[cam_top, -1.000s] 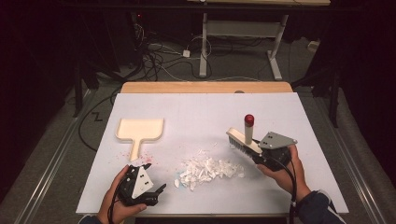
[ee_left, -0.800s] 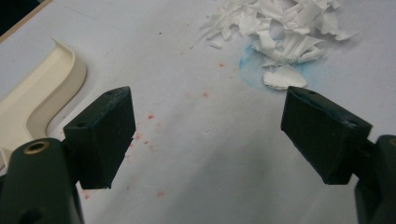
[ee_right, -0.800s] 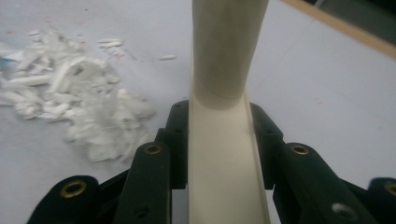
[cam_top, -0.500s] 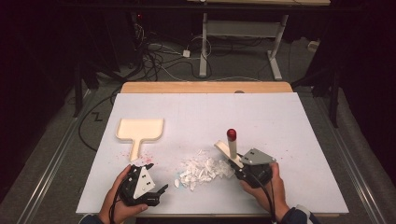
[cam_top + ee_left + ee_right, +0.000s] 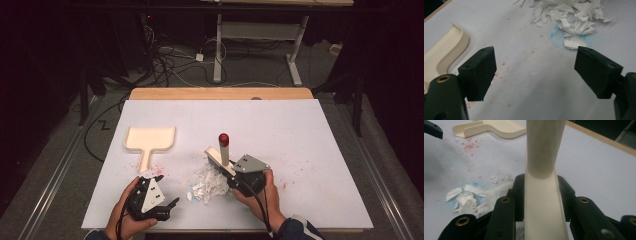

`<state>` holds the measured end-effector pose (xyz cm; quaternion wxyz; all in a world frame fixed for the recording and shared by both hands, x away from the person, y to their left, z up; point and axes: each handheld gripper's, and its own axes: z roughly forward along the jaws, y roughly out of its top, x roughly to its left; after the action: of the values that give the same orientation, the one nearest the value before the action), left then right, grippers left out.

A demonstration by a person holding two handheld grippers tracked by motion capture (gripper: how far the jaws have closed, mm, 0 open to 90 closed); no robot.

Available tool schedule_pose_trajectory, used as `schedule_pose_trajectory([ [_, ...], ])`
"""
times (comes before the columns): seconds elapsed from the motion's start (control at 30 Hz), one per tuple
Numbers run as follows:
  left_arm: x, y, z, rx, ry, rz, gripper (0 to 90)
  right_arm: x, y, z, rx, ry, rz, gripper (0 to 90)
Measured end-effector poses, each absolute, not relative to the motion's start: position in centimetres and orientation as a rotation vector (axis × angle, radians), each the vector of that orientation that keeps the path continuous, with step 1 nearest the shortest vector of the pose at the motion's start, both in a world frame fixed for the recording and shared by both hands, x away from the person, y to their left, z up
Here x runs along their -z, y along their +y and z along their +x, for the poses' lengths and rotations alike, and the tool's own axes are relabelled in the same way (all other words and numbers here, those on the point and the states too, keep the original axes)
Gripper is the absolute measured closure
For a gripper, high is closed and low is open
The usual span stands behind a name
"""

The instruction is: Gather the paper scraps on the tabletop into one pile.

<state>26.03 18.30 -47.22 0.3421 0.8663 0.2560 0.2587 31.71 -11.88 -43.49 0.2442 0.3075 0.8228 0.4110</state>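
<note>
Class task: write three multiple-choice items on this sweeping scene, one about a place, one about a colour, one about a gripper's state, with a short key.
1. Where does the dustpan lie from the pile of paper scraps?
A to its left, farther up the table
B on top of it
C to its right

2. What colour is the brush tip?
A green
B red
C blue

3. How is the left gripper?
A shut on the brush
B shut on the dustpan
C open

Key: 1 A, the high view shows it apart at left. 2 B, the knob is red. 3 C, its jaws stand apart over bare table.
</note>
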Motion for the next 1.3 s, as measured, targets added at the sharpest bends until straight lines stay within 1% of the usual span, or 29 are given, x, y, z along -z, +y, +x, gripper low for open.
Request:
schedule_pose_trajectory([
  [0.2,47.2,18.3,26.0,-0.680,0.670,2.254,16.9,40.8,-14.4,31.9,-1.172,2.172,0.855,68.1],
  [0.3,47.1,18.3,26.0,-0.683,0.669,2.254,17.0,40.3,-15.1,32.5,-1.164,2.146,0.856,68.0],
  [0.4,47.1,18.3,26.0,-0.680,0.675,2.251,16.9,40.6,-15.4,33.2,-1.151,2.151,0.854,68.1],
  [0.6,47.2,18.3,26.1,-0.677,0.675,2.253,16.9,43.0,-14.7,36.8,-1.090,2.149,0.813,68.1],
  [0.77,47.3,18.5,26.1,-0.670,0.680,2.253,17.0,44.3,-14.8,38.5,-1.023,2.161,0.771,68.1],
  [1.0,47.3,18.4,25.9,-0.670,0.678,2.256,17.0,44.2,-14.7,38.6,-1.063,2.231,0.758,68.1],
  [1.23,47.2,18.4,26.0,-0.669,0.673,2.259,17.0,44.1,-13.1,36.3,-1.074,2.343,0.625,67.7],
  [1.3,47.3,18.4,26.0,-0.668,0.674,2.256,17.0,43.6,-12.6,35.3,-1.137,2.383,0.586,68.0],
])
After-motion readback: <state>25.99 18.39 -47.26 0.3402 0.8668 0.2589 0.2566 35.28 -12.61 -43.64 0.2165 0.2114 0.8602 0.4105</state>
